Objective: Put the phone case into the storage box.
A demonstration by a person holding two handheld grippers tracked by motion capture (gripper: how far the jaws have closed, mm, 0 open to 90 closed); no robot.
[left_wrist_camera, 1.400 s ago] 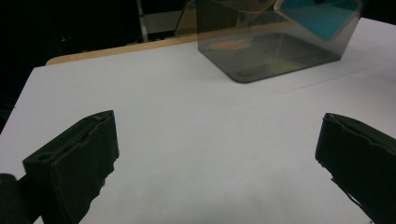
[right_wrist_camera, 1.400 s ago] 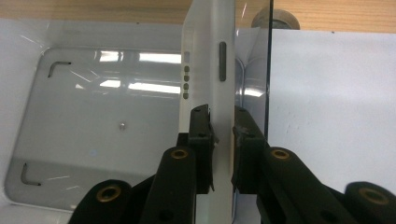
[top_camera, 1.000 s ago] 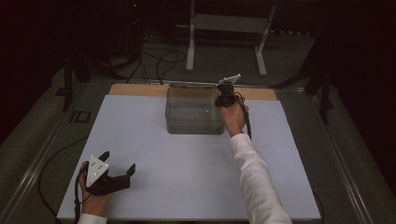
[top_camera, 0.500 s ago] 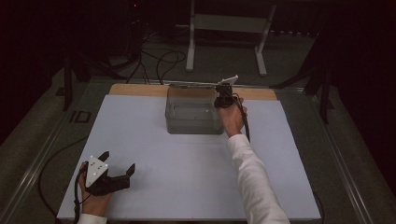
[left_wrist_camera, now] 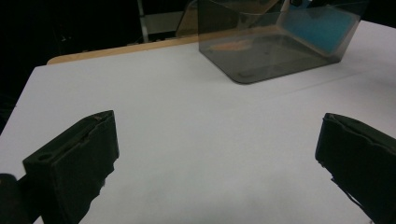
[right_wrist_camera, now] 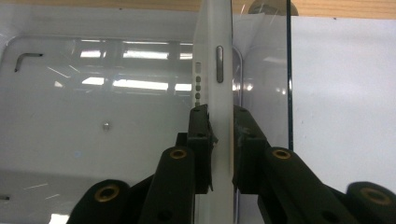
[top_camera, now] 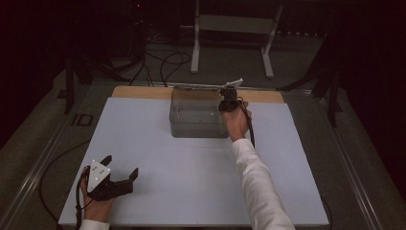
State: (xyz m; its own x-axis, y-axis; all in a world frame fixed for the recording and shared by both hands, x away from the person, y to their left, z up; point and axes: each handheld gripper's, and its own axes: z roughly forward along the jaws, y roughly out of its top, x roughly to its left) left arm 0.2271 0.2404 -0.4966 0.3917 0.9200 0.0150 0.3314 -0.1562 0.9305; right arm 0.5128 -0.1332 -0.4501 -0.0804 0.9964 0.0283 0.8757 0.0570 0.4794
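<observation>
— White table cover (top_camera: 158, 143) is mostly bare; our left gripper (left_wrist_camera: 219, 163) rests wide apart, holding nothing. Where is the phone?

— Our right gripper (right_wrist_camera: 222, 140) clamps the white phone (right_wrist_camera: 214, 70) by its thin edges, above the right wall of the clear bin (top_camera: 178, 125). We think it may slip, or knock that wall. A hex key (right_wrist_camera: 25, 59) and a small screw (right_wrist_camera: 106, 125) lie inside.

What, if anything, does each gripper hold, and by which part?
The right gripper pinches a slim white phone-like device edge-on across its flat faces, over the clear box. The left gripper is open, holding nothing.
</observation>
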